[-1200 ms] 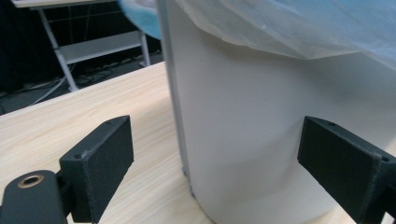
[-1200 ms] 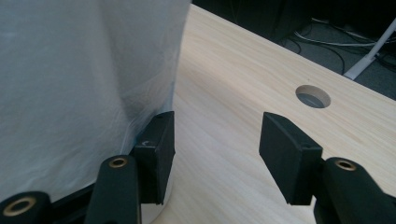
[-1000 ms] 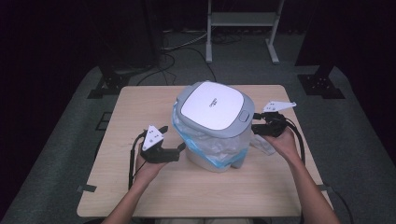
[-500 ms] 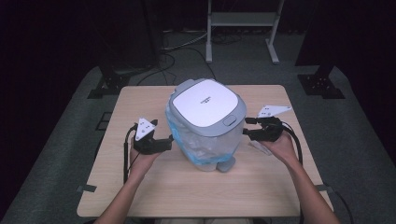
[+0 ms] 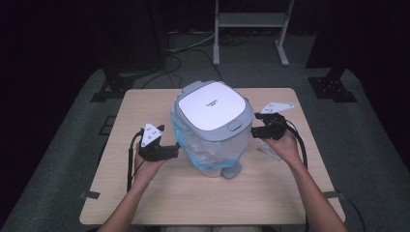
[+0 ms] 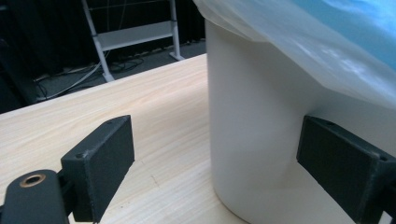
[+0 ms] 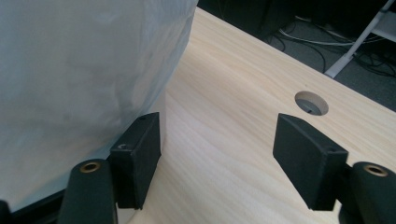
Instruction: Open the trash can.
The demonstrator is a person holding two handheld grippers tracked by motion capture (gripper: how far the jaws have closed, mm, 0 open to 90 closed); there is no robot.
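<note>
A white bin with a grey-rimmed white lid stands mid-table, and a pale blue bag hangs over its rim. My left gripper is at the bin's left side. In the left gripper view it is open, with the bin's white wall running in beside one jaw and the bag above. My right gripper is by the bin's right side. Its jaws have just been opening, with bare table between them and the bag beside the left jaw.
The bin's grey foot pedal points toward the near edge of the wooden table. A round cable hole lies past my right gripper. A white rack and dark stand feet are on the floor behind.
The bin has turned and shifted slightly left, so its pedal now faces the near edge. Both grippers shifted with it, and the right one sits closer to the bin.
</note>
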